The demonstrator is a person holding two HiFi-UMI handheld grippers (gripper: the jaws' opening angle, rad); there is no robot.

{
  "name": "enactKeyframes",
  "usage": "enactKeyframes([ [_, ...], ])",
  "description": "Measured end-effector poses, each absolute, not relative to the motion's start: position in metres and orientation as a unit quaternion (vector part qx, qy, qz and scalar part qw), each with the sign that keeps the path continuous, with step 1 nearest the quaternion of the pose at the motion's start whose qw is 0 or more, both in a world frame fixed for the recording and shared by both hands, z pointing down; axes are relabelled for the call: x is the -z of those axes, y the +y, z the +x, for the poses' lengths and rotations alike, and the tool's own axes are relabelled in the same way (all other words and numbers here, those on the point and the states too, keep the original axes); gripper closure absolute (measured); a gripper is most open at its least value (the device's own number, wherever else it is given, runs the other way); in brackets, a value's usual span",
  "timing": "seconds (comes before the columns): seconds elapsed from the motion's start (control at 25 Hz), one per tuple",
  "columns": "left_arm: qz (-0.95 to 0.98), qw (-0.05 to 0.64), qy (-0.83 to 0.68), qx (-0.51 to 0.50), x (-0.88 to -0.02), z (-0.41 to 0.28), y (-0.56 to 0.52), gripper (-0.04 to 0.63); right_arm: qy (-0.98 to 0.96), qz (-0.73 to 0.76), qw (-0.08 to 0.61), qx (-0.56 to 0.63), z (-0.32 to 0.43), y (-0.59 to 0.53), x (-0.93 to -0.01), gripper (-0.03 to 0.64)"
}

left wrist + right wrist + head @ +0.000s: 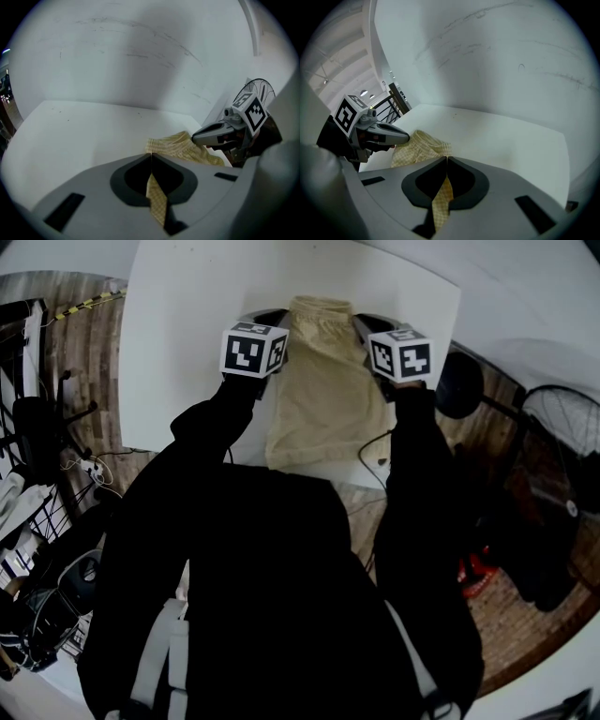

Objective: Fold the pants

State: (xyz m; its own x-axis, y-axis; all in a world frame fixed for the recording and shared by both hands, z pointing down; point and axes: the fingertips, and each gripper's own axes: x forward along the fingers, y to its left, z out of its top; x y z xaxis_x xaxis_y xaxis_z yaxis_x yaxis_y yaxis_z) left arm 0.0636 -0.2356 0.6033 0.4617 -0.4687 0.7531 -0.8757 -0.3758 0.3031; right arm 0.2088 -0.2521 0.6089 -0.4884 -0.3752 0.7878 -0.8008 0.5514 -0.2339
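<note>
Upper centre, head view: beige pants lie lengthwise on white table, betw. the two grippers; gathered waistband at the far end, toward top of frame, lower end near the table edge closest to the person.
L gripper: at left corner of the waistband end. Jaws closed tight, w/ a strip of checked beige cloth pinched betw. them and trailing down toward bottom of frame (left gripper view).
R gripper: at right corner of the same end. Jaws likewise closed, gripping a strip of the same cloth (right gripper view).
Cross-view: each gripper shows in the other's view, R at mid-right of left gripper view, L at mid-left of right gripper view; each tip sits at the bunched waistband cloth.
Cloth betw. grippers: ruffled, slightly heaped at the waistband; rest of the pants smooth and flat. Whether the gripped corners are raised off the table: cannot tell.
Marker cubes: black-and-white squares, one atop each gripper, either side of the pants.
Sleeves: black, running from lower frame up to both grippers.
Surrounds: fan at right edge of head view; wood floor at left.
</note>
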Motion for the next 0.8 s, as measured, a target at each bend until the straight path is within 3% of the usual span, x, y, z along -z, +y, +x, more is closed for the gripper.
enactKeyframes([
  [0.8, 0.805, 0.301, -0.444, -0.252, -0.538, 0.066, -0.177, 0.588, -0.834, 0.371, 0.317, -0.257, 0.21, -0.205, -0.547, 0.606],
])
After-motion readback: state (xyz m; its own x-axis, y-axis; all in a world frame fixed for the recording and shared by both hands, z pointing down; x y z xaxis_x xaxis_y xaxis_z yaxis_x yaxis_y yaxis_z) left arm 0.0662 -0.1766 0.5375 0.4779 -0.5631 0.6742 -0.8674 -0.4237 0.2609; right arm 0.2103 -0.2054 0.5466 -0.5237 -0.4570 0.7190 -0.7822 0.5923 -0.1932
